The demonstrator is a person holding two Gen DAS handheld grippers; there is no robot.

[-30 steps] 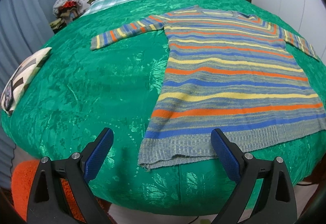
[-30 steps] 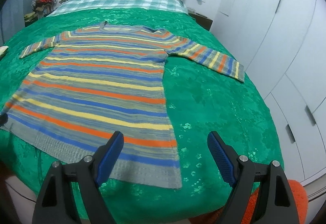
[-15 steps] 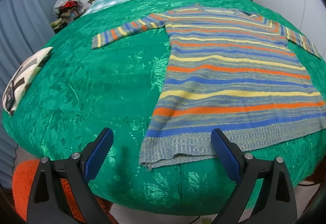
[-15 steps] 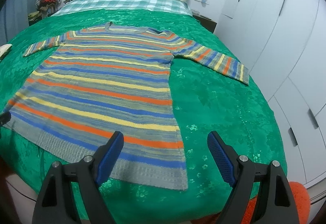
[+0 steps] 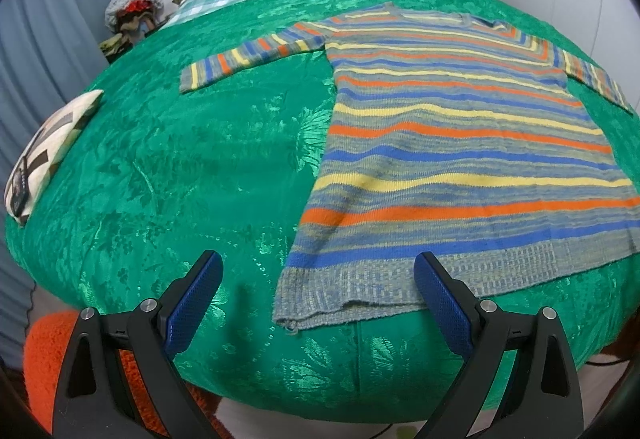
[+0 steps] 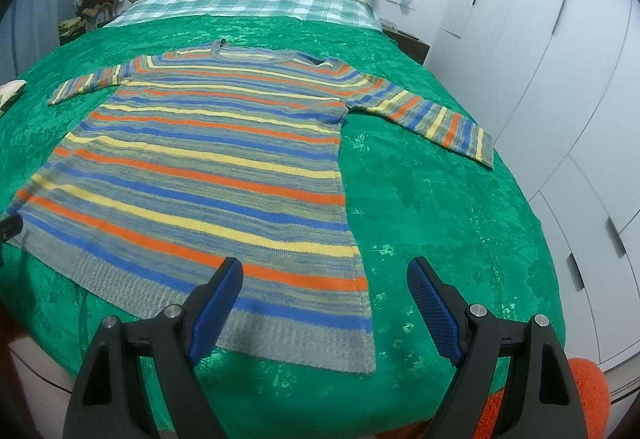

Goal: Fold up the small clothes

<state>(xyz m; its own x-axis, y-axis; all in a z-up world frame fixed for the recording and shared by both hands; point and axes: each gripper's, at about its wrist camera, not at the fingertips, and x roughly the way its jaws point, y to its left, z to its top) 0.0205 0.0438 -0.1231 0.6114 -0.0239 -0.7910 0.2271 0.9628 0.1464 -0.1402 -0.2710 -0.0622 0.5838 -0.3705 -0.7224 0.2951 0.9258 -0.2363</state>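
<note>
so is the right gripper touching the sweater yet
Apart. In the right wrist view the right gripper hangs open above the sweater hem corner, both blue pads clear of the knit, nothing pinched between them.

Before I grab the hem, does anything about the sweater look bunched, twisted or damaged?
Nothing stands out. The striped sweater lies flat on the green bedspread, both sleeves spread outward, its hem near the bed's front edge. Left gripper and right gripper are open, holding nothing.
</note>
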